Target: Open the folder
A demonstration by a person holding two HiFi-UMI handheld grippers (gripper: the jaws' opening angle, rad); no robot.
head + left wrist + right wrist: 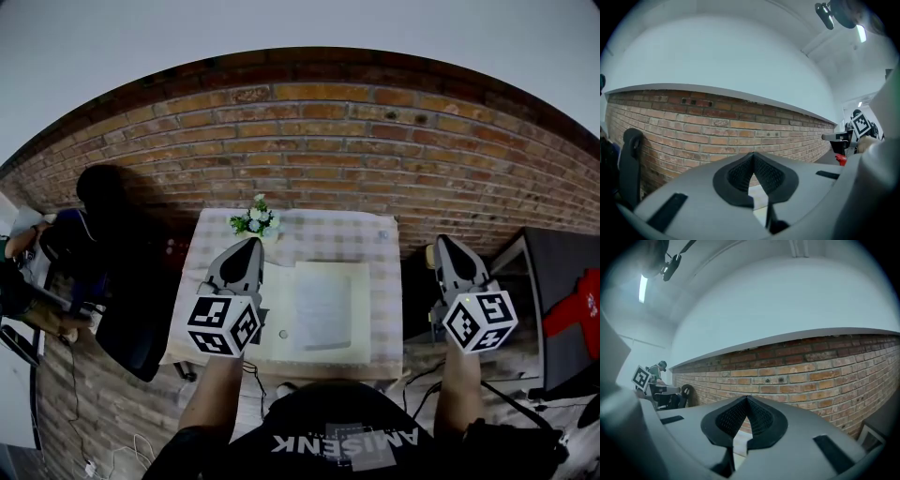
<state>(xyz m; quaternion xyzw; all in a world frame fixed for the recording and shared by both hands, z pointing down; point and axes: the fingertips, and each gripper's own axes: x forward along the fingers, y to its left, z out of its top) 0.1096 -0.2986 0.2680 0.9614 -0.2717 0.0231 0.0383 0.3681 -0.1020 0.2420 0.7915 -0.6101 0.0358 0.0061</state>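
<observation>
A cream folder (349, 281) lies flat on the checked tablecloth (323, 234) and looks spread open, with a white sheet (323, 309) on its right half and a small round snap (283, 334) on its left half. My left gripper (251, 242) is held high above the table's left side, pointing level at the brick wall; its jaws are shut with nothing between them (753, 153). Over the gap past the table's right edge my right gripper (442, 240) hangs at the same height, also shut and empty (746, 398). Neither gripper touches the folder.
A small pot of white flowers (257, 220) stands at the table's far left corner. There is a black chair (131, 319) to the left and a person (23, 281) at the left edge. A dark table (562, 300) with a red thing (583, 305) stands to the right. The brick wall (375, 141) is behind.
</observation>
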